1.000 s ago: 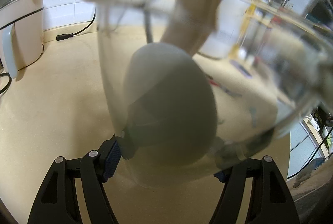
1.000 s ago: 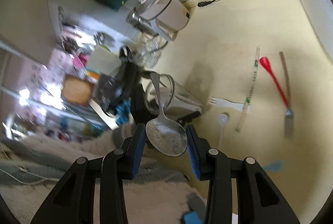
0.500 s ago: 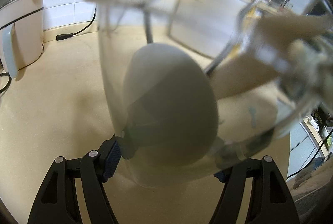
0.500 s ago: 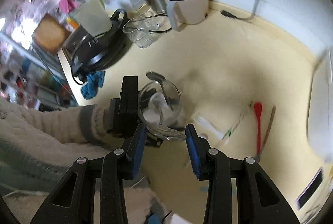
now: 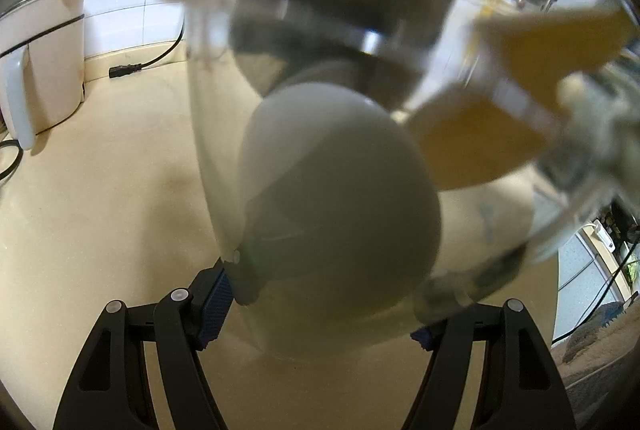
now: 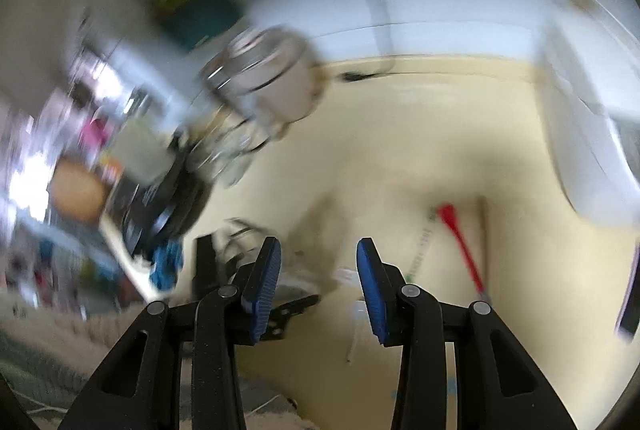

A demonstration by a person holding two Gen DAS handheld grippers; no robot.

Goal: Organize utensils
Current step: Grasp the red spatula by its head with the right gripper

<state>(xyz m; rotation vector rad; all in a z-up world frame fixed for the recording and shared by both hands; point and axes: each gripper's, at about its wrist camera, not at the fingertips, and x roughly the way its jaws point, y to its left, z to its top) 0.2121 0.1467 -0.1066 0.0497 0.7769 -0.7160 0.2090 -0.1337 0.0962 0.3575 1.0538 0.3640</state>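
Left jaws around glass (image 5: 224, 158), right jaws empty

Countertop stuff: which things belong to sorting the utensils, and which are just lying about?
Job: glass cup in left gripper, white spoon inside it, red spoon, empty right gripper.
Lying about: kettle, power cord, blue cloth.

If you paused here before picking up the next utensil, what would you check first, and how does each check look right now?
1. Left tongs gripping the glass cup: ok.
2. White spoon inside the cup: ok.
3. Right tongs empty, nothing between the pads: ok.
4. Red spoon lying free on the counter: ok.
5. Right view sharp enough to aim: not ok, it is blurred.
6. Cup resting on the counter or lifted: cannot tell.
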